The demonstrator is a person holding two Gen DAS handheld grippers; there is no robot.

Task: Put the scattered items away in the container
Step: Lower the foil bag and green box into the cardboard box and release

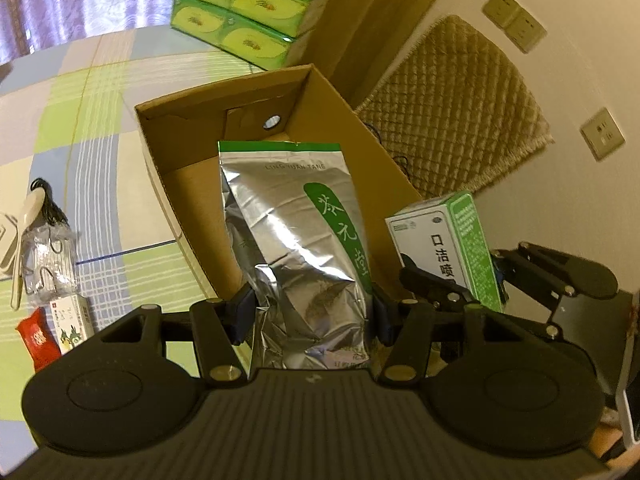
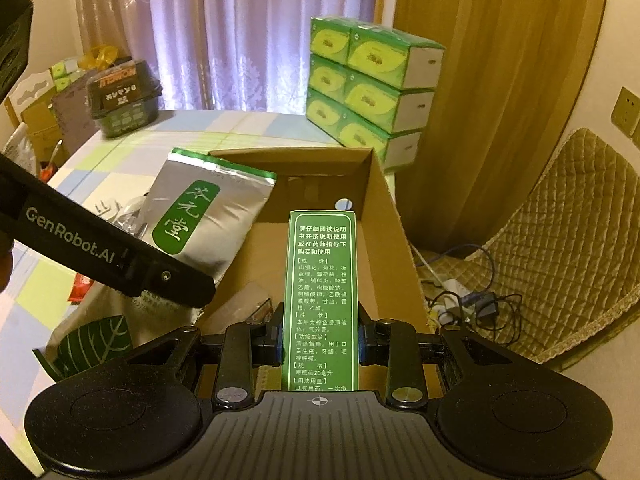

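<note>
While the left hand-held gripper [image 1: 310, 316] clamped a silver tea pouch [image 1: 296, 240] upright over the open cardboard box [image 1: 160, 152], the right hand-held gripper [image 2: 320, 340] pinched a green-and-white medicine carton [image 2: 320, 296] above the same box — both held just beside each other, on the checked bedsheet [image 1: 100, 120].

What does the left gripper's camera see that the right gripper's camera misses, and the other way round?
Only the left wrist view shows the clutter left on the checked cloth: a white spoon, a clear plastic packet, a small medicine box and a red sachet.

Only the right wrist view shows the dark tub at the table's far edge and the tangled cables on the floor.

Both show the open cardboard box, the silver tea pouch clamped in the left gripper, the green medicine carton clamped in the right gripper, and the stacked tissue packs.
</note>
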